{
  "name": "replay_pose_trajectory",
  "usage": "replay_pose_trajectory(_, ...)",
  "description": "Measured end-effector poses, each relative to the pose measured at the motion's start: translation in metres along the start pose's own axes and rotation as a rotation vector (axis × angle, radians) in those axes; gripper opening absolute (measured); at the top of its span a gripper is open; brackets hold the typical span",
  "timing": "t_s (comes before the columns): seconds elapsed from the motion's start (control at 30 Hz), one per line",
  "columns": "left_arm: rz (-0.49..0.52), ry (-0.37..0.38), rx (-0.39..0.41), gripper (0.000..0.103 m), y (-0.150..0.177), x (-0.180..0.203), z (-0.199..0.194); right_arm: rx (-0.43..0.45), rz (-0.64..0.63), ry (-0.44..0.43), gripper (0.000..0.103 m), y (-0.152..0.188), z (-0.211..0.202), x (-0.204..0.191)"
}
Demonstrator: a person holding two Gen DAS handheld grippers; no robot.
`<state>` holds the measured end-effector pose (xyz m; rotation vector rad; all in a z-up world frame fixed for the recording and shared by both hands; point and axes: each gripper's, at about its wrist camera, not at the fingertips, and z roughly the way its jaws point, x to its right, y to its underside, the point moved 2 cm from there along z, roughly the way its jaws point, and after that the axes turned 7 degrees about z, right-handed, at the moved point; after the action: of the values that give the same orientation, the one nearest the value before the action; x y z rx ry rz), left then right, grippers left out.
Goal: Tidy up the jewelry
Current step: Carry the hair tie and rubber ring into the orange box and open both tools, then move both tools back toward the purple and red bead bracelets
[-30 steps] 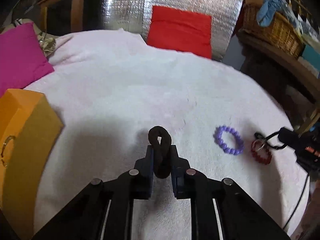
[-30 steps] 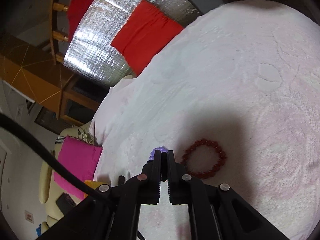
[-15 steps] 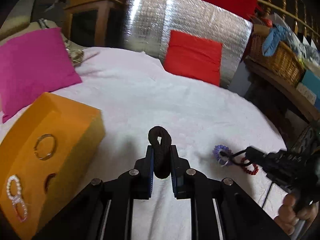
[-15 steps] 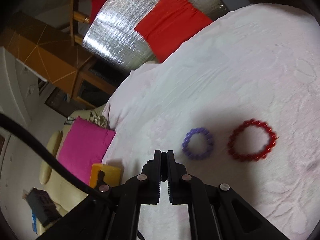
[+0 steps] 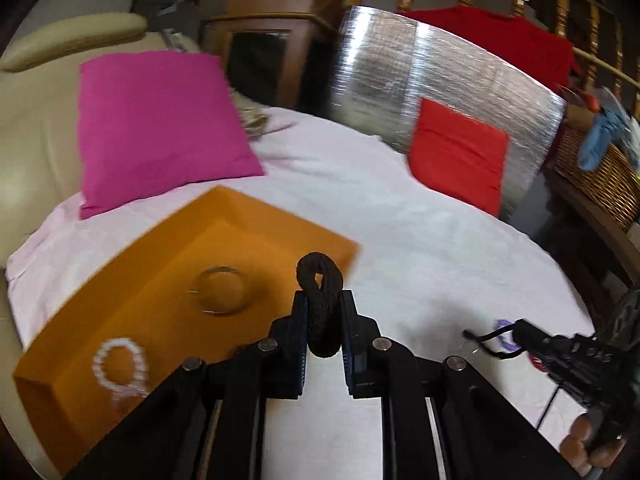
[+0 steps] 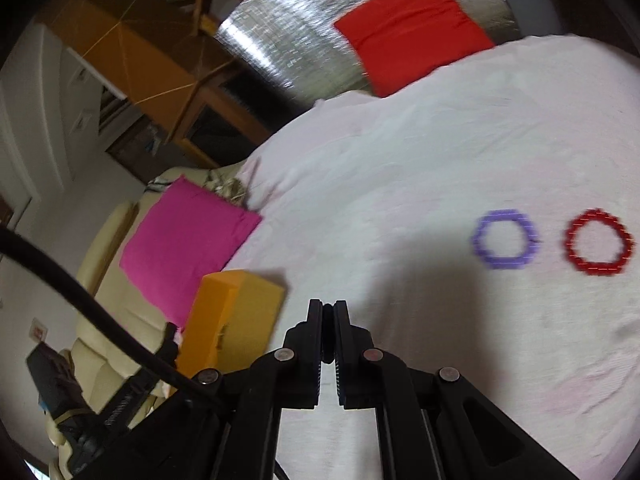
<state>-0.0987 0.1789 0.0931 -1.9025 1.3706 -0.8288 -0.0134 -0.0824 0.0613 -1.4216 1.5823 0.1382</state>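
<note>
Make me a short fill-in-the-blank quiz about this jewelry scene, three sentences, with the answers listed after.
1. The left gripper is shut on a ____ hair tie.
2. The white bead bracelet lies in the ____ tray.
3. On the pink tablecloth, the purple bead bracelet lies beside a ____ one.

Answers: black; orange; red

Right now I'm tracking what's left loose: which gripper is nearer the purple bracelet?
Right. The right gripper hovers just beside the purple bracelet; the left gripper, holding the black band, is over by the orange box.
</note>
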Motion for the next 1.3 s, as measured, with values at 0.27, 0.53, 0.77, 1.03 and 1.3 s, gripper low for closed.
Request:
replay_pose_trajectory(0.27,-0.124,-0.121,-0.14,0.015,0.012,-0.084,0.024,-0.056,-0.162,-0.022,0.006,0.017,0.05,-0.086)
replay_pose_trajectory(0.53,-0.151,-0.115,-0.273,0.016,0.024,-0.095,0.054,-0.123,-0.402,0.065,0.006,0.042,0.106,-0.151)
replay_pose_trajectory(0.77,-0.155,-0.099,-0.348,0.017,0.034,-0.093,0.064,-0.235,-0.65,0.245,0.006,0.068,0.162,-0.171)
replay_pose_trajectory(1.03,-0.178,-0.146,-0.4,0.059,0.038,-0.098,0.074,-0.332,-0.636,0.309,0.009,0.072,0.191,-0.167)
replay_pose_trajectory(1.3,-0.131,-0.225,-0.341,0.065,0.029,-0.092,0.065,-0.176,-0.492,0.174,0.054,0.041,0.15,-0.154)
